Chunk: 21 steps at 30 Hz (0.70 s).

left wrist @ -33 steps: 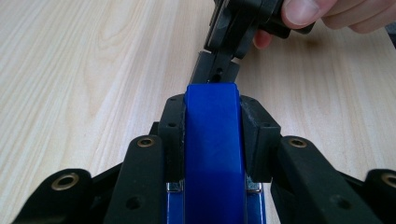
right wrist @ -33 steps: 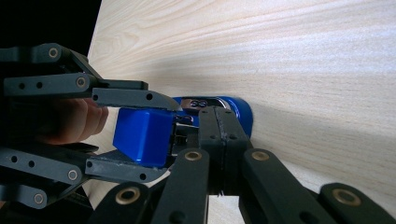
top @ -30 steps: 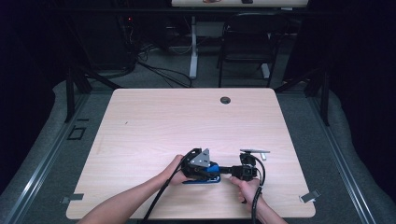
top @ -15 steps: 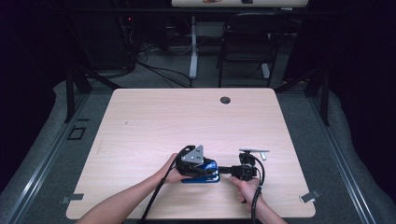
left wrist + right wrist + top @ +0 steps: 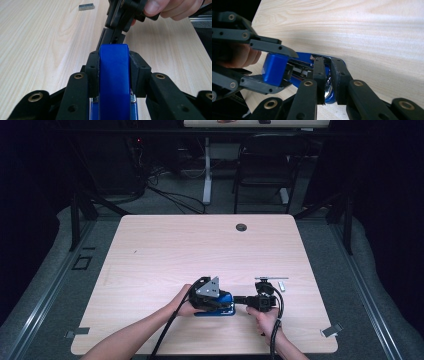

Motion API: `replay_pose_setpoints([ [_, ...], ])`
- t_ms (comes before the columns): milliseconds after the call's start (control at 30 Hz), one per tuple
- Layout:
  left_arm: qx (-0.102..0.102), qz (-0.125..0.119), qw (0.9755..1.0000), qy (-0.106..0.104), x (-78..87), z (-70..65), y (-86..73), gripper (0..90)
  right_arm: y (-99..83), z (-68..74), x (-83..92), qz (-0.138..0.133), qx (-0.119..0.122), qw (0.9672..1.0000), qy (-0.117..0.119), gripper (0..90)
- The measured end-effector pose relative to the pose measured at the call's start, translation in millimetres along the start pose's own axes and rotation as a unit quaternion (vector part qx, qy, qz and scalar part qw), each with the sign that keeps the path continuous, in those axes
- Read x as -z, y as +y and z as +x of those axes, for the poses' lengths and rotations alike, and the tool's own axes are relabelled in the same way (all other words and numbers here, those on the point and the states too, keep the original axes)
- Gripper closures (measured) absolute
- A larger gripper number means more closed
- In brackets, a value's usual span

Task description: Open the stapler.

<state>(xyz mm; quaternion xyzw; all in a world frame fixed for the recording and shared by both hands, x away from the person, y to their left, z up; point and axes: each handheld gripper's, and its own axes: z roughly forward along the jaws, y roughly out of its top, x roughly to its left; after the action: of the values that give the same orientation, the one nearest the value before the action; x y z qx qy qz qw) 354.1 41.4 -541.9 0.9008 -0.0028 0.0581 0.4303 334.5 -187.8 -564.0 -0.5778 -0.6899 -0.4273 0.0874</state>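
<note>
A blue stapler [image 5: 216, 313] lies low over the table's front middle. My left gripper [image 5: 225, 302] comes from the left and is shut on its blue top [image 5: 113, 82], one pad on each side. My right gripper [image 5: 236, 300] reaches in from the right to the stapler's front end. In the right gripper view my right gripper [image 5: 328, 75] has its pads on either side of the stapler's shiny metal front, with blue base [image 5: 329, 98] below. Its jaws have just been opening a little, and the metal still sits between them. The left gripper [image 5: 290, 68] clamps the blue body [image 5: 273, 70] farther back.
A small grey strip of staples [image 5: 281, 286] [image 5: 86, 6] lies just beyond the right hand, beside a thin metal bar [image 5: 272, 279]. A cable hole [image 5: 241, 227] is at the table's far edge. A chair [image 5: 265, 170] stands behind the table [image 5: 150, 255].
The left gripper has rolled slightly with the stapler in it. Both hands stay where they were.
</note>
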Motion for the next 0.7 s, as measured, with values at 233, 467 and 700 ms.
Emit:
replay_pose_setpoints([
  [233, 0.0, 0.004, 1.0, 0.003, -0.6, -0.7, 1.3, 65.7, 2.3, 4.2, 4.7, -0.001, 0.02, 0.9998, -0.005, 78.7],
  [467, 0.006, 0.014, 0.9999, 0.0, -1.4, 0.7, 3.5, 65.6, 5.7, 13.9, 10.1, -0.003, 0.043, 0.9991, 0.001, 76.1],
  [700, 0.01, 0.029, 0.9995, -0.004, 0.6, 2.6, 5.8, 65.2, 5.5, 16.8, 12.4, -0.005, 0.044, 0.999, 0.004, 76.0],
])
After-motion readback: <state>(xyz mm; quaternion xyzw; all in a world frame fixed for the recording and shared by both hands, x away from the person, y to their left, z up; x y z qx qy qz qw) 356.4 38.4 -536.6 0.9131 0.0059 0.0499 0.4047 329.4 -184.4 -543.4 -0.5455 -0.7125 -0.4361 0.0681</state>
